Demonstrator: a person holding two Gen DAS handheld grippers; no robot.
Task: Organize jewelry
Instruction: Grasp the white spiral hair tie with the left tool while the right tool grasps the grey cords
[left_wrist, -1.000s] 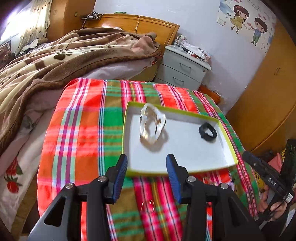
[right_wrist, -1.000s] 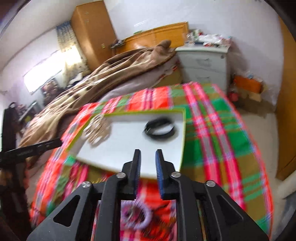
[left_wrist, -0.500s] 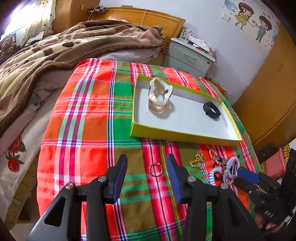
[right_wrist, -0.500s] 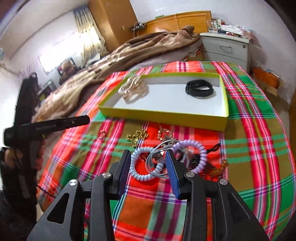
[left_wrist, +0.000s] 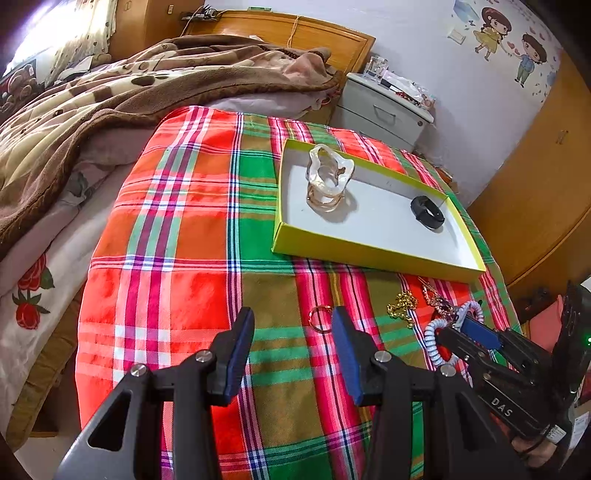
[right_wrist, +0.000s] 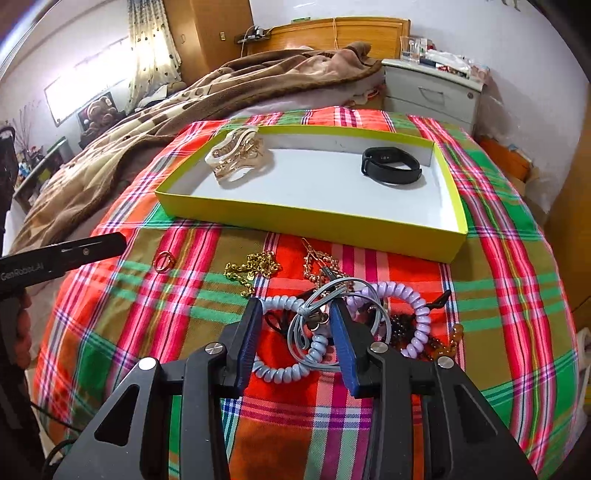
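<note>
Jewelry heap, loose on the plaid red-green-orange tablecloth (right_wrist: 140, 295), lies just in front of the yellow-walled white-floored shallow tray (right_wrist: 306, 218) and outside it. Nearest piece: pale blue coiled spiral bracelet (right_wrist: 284, 369) tangled with a grey cord loop (right_wrist: 369, 295) and a lilac coiled spiral bracelet (right_wrist: 413, 306). Beyond these, a gold bead chain (right_wrist: 255, 267), a thin gold chain with small stones (right_wrist: 319, 264), dark amber beads at the right edge of the heap. Small gold ring (right_wrist: 163, 261) lies apart, to the heap's left.

Already in the tray: cream-and-gold bangle cluster (right_wrist: 238, 158) at its left end, black wristband (right_wrist: 391, 170) at its right end, well apart.

Right gripper (right_wrist: 297, 332) spread wide, low over the heap, straddling the blue coil and grey cord; contact cannot be told. Left gripper (left_wrist: 291, 339) spread, holding nothing, hovering above the cloth with the small ring just beyond its fingertips.

Step in hand, as judged: picking the next piece from the heap. The coil is a closed loop, no real pointing end; its longer span runs roughly left-right across the right wrist view. Next move calls for closing on one strand only, then lifting slowly, since the cord and lilac coil look likely to drag along.
</note>
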